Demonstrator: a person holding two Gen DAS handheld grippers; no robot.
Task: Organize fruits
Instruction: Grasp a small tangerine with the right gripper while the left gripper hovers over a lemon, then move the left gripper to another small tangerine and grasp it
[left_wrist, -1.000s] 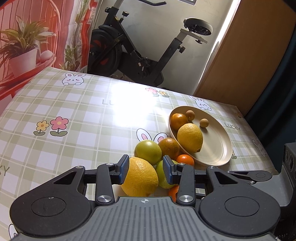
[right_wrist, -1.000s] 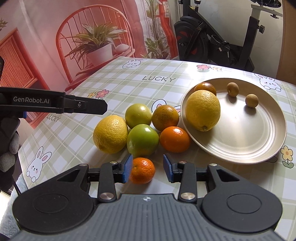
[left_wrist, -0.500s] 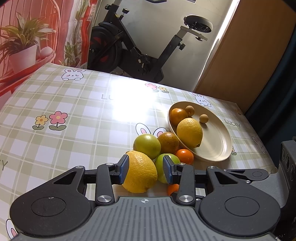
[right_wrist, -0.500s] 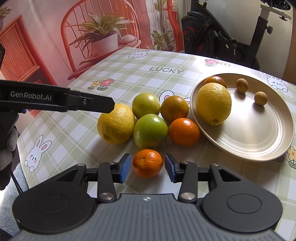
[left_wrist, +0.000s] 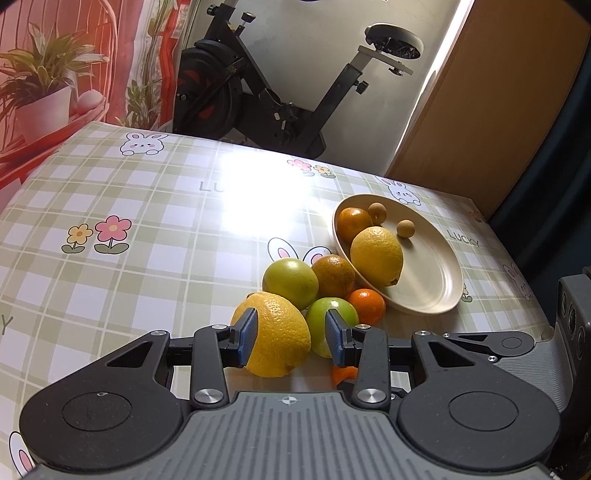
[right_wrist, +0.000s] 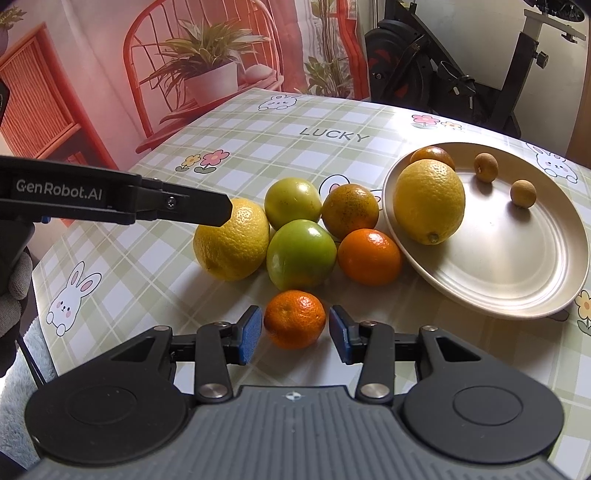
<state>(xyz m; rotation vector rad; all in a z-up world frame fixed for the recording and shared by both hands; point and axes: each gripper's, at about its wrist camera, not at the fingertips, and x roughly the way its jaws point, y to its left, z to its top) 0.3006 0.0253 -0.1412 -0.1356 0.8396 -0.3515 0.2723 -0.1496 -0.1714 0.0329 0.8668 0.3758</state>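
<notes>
A yellow lemon (left_wrist: 275, 334) lies on the checked tablecloth between the open jaws of my left gripper (left_wrist: 290, 335); it also shows in the right wrist view (right_wrist: 232, 240) under the left gripper's finger (right_wrist: 199, 208). My right gripper (right_wrist: 295, 334) is open around a small mandarin (right_wrist: 294, 319) on the table, with gaps at both pads. Two green fruits (right_wrist: 301, 253), a speckled orange (right_wrist: 349, 210) and an orange mandarin (right_wrist: 369, 256) lie clustered beside the metal plate (right_wrist: 517, 266). The plate holds a lemon (right_wrist: 428, 201), an orange and two small brown fruits.
An exercise bike (left_wrist: 280, 92) stands beyond the table's far edge. A wooden panel (left_wrist: 480, 92) is at the back right. A printed backdrop with a plant and chair (right_wrist: 207, 70) hangs to the left. The table edge runs close at the left in the right wrist view.
Both grippers have drawn back slightly from the fruit. The left jaws have opened a little wider around the lemon. The fruit has not moved.
</notes>
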